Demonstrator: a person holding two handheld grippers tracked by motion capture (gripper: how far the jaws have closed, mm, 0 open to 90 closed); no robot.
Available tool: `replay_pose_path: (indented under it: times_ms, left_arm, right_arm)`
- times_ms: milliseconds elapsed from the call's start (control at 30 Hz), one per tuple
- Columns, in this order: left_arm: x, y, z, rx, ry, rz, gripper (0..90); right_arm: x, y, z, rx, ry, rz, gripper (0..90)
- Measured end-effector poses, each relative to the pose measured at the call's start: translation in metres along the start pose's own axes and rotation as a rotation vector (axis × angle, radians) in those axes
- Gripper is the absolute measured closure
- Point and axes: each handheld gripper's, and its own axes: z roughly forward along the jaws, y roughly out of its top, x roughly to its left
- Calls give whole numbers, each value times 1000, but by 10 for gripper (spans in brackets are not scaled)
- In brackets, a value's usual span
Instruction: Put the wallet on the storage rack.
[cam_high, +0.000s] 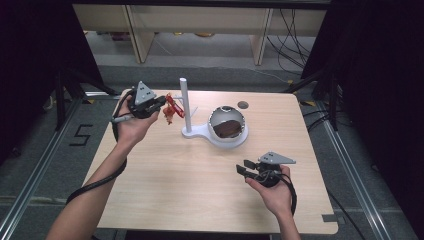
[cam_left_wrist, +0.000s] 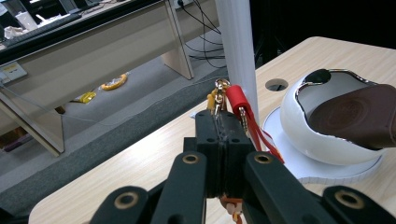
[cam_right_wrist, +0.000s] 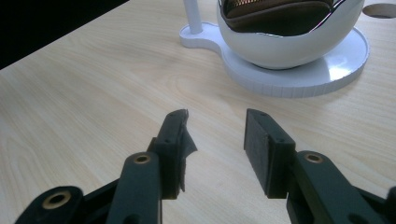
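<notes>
Keychain (cam_left_wrist: 233, 105), red strap with gold clasps, sits pinched in my left claw (cam_high: 161, 106), whose jaws are clenched tight on it. I hold it in the air just beside the white post (cam_high: 185, 102), on the post's left in the high view, with the strap dangling toward the worktop (cam_high: 165, 175). In the left gripper view the clasps stick up above my jaw tips and the post rises right behind them. The post stands on a white base (cam_high: 192, 133) that also carries a white egg-shaped bowl (cam_high: 227, 127), to the right of the post, with a brown pouch (cam_left_wrist: 355, 116) inside. My right claw (cam_high: 244, 171) hangs released, jaws apart with nothing between them, low over the worktop, well apart from the post on the near right.
</notes>
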Motion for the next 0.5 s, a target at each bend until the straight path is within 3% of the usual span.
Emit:
replay_pose_path:
  times_ms: [200,267,433,500]
  left_arm:
    - [1,0,1,2,14,6,882]
    - [1,0,1,4,20,10,882]
    - [2,0,1,10,47,28,882]
    - [4,0,2,7,48,28,882]
  right_arm:
    - [0,0,-1,15,-22,-24,597]
    - [2,-2,2,15,-3,14,594]
    - [1,-3,3,27,-6,-11,592]
    - [3,-3,3,32,-1,15,592]
